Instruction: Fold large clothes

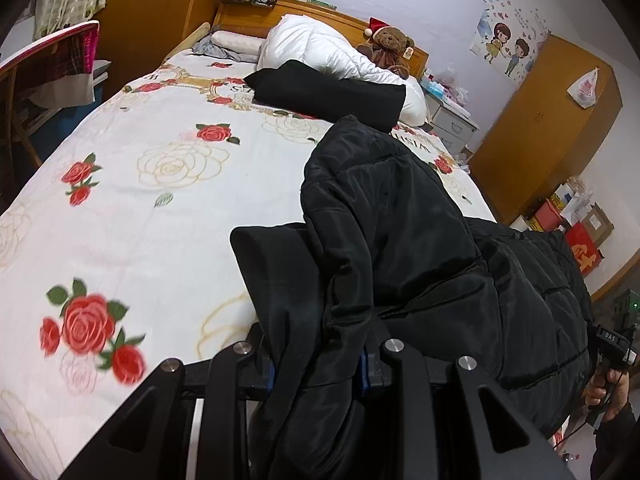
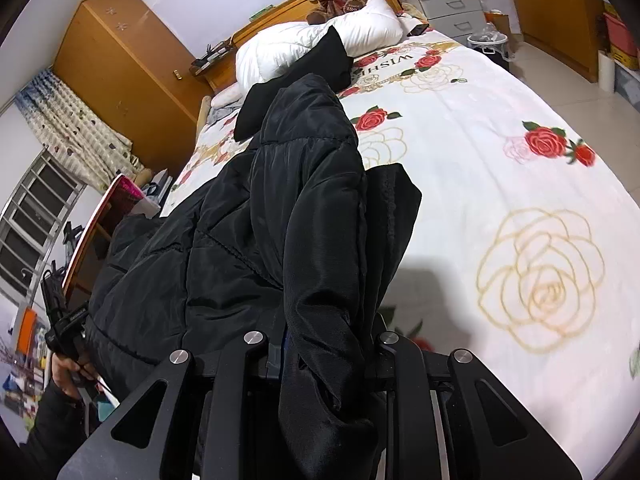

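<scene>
A large black puffer jacket [image 1: 400, 232] hangs between my two grippers above the bed. My left gripper [image 1: 320, 364] is shut on one edge of it; the fabric bunches between the jaws and hides the fingertips. The jacket also fills the middle of the right wrist view [image 2: 280, 220], where my right gripper [image 2: 324, 356] is shut on another edge. Each view shows the other gripper in the person's hand at the frame's side: the right one [image 1: 612, 352] and the left one [image 2: 64, 320].
The bed [image 1: 160, 208] has a white cover with red roses. A folded black garment [image 1: 320, 92], a white duvet [image 1: 320, 48] and a teddy bear [image 1: 390, 46] lie near the headboard. A chair [image 1: 48, 64] stands left, a nightstand [image 2: 448, 6] and wardrobes beside the bed.
</scene>
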Demonstrator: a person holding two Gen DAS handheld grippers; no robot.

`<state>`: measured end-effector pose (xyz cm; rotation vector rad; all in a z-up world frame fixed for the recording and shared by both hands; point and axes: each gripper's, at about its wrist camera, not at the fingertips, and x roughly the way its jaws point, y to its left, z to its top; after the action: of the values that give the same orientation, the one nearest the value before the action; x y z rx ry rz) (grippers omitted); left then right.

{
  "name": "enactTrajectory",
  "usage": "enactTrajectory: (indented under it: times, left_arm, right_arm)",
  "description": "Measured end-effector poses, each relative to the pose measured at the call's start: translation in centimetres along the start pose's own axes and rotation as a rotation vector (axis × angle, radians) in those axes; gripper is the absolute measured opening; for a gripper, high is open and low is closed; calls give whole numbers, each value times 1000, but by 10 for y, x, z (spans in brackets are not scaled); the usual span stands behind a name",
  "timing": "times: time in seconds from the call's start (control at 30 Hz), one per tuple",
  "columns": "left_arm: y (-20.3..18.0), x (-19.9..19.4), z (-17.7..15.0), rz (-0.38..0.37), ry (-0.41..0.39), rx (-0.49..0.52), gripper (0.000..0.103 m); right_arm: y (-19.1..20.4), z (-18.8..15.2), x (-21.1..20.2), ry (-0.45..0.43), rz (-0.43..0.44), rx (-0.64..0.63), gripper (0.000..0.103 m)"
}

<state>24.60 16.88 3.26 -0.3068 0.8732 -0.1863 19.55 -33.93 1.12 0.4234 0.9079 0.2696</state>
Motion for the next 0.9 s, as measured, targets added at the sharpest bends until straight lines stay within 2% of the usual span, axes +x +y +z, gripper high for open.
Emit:
enactTrajectory:
  times: [0.17,0.3,0.4,0.47,0.53,0.6,0.73,0.9]
  left_arm:
    - [4,-13,-31,-1,9,0,29]
    - [13,2,-61,9,43,-6,30]
    - [23,28,-85,31,98,-20,30]
    - [32,37,-104,51,114,-34,31]
    - [41,39,-113,37,112,-75,35]
    - [44,38,-116,37,111,-86,41]
    - [44,28,-115,55,109,-81,49]
    - [45,-9,-110,89,57,-50,50]
  right_arm:
    - [1,-22,-7,14,0,11,22]
    - [-15,-43,8,56,-14,43,23]
    - [-32,-59,32,119,-44,67,25]
    - [-43,-67,48,153,-64,92,29]
    - [-51,-69,52,154,-52,125,39]
    - [-56,-67,54,157,-72,134,56]
    - [-50,-58,45,153,-102,124,59]
    - [-28,-54,11,69,-164,56,60]
